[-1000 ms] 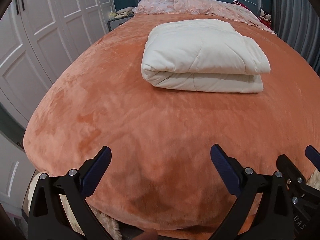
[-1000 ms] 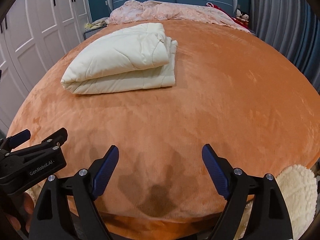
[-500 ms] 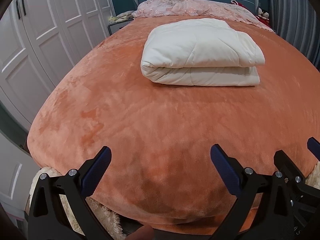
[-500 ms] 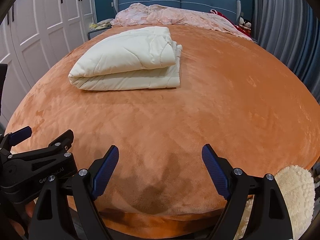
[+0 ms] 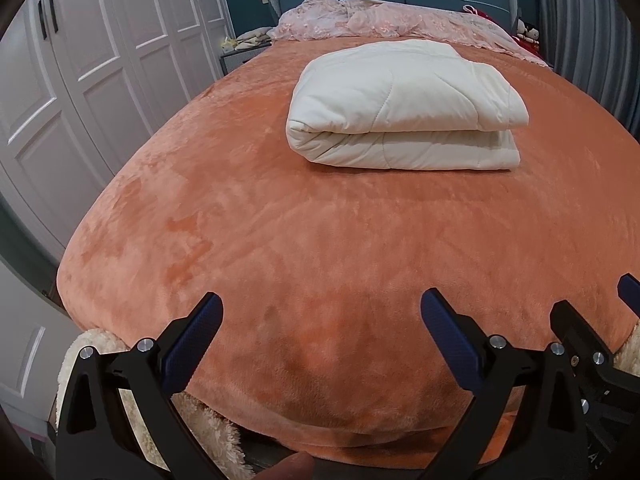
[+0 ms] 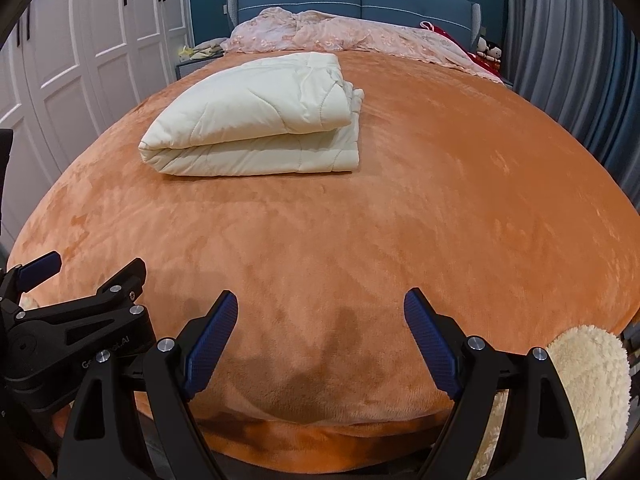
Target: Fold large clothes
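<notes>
On orange bedspread [image 5: 280, 240], folded white quilt [image 5: 404, 108]; left tongs [image 5: 320, 336], right tongs [image 6: 320, 334] spread wide, empty.

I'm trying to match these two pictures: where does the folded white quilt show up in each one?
Left wrist view: the folded white quilt lies upper centre-right on the orange blanket.
Right wrist view: the quilt lies upper left of centre.
Shared landmark: the blue headboard behind it.

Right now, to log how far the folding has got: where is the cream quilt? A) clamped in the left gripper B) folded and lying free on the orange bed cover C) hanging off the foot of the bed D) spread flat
B: the cream quilt lies as a folded stack on the orange bed cover, while the left gripper and right gripper stand open and empty near the foot.
</notes>
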A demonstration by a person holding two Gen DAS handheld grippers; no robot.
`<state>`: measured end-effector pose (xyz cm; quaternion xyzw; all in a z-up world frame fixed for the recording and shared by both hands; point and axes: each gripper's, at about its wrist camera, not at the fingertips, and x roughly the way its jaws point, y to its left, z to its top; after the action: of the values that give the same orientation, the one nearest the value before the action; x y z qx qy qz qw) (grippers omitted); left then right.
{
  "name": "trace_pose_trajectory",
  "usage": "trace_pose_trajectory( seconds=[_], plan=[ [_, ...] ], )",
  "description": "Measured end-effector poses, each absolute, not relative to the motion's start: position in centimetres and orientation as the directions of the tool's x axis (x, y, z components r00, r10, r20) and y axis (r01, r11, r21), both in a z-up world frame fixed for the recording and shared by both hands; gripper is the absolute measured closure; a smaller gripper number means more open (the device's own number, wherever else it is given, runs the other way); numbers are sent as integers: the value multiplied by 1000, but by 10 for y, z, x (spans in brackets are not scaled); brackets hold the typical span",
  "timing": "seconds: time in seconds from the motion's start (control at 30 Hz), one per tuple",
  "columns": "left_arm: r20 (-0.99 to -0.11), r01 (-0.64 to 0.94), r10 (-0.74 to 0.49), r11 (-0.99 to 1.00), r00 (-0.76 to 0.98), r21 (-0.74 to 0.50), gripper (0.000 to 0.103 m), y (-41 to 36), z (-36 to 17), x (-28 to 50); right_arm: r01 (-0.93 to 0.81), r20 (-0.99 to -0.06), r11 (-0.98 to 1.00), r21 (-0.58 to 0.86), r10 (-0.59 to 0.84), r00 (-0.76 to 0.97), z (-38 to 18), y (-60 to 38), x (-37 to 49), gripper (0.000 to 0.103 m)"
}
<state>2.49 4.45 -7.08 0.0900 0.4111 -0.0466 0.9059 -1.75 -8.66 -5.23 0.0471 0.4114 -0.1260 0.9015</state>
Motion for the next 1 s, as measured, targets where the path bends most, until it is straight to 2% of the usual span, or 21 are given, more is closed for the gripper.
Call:
trace_pose_trajectory(
  seconds=[1.0],
  plan=[
    [-736, 150, -8, 980, 677, 128, 6, 47, -69, 17, 266, -751, 964, -21, -190, 632, -54, -87, -18, 20]
  ],
)
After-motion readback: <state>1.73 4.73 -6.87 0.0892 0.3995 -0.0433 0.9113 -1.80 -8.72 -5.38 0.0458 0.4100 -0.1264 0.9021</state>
